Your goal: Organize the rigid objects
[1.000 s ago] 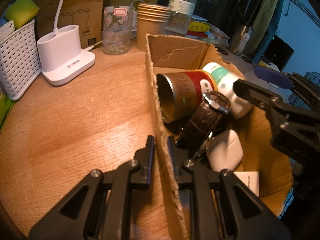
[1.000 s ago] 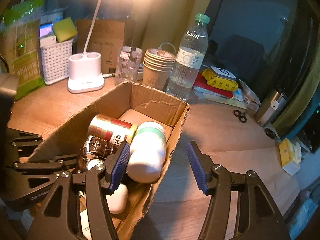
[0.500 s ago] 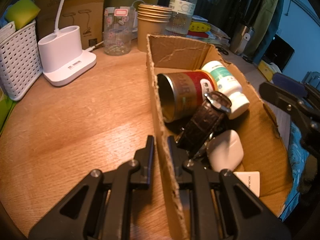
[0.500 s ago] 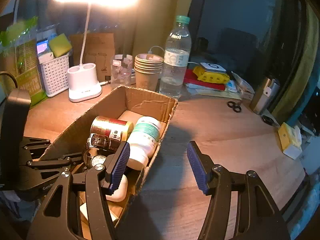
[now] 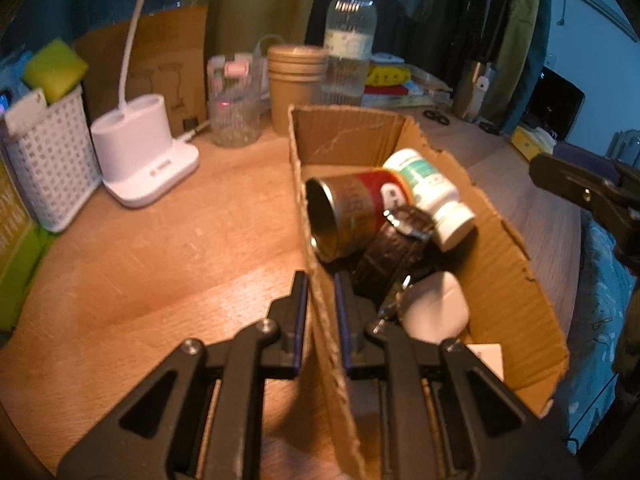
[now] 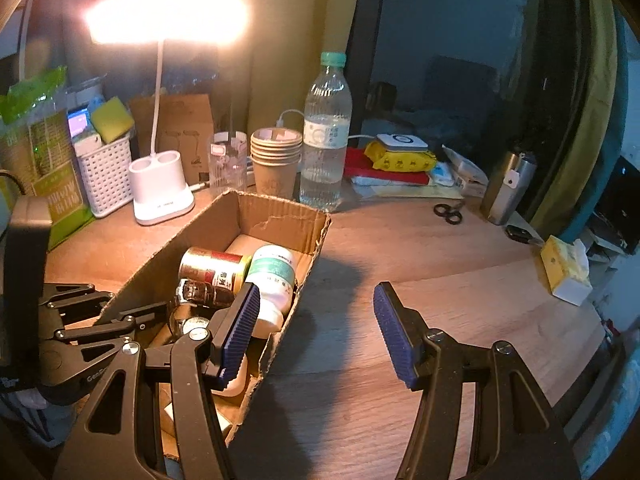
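Since a second ago the right tool [image 6: 316,330] has drawn back from over the cardboard box [image 5: 500,248], and it now hangs above the bare bench [image 6: 420,248] just beside the box's right wall, its blue pads spread well apart with nothing between them. From the left wrist view only its dark tip shows, out at the far right edge. The left tool [image 5: 322,318] has kept its place: its two pads are pinched tight on the box's left wall, one pad outside and one inside the cardboard.

Inside the box, nearest that pinched wall, a red and gold tin can [image 5: 352,212] lies on its side with its open mouth toward the left tool. A dark brown leather watch [image 5: 394,252] is draped against the can. Beyond it a white pill bottle [image 5: 430,194] with a green label lies tilted, cap end toward the box's right wall. A white rounded case [image 5: 434,308] sits near the watch strap.

Behind the box stand a stack of paper cups [image 6: 276,164], a water bottle [image 6: 326,136], a lit white desk lamp [image 6: 162,188] and a white basket [image 6: 106,178]. Scissors [image 6: 448,212] lie well apart on the right.
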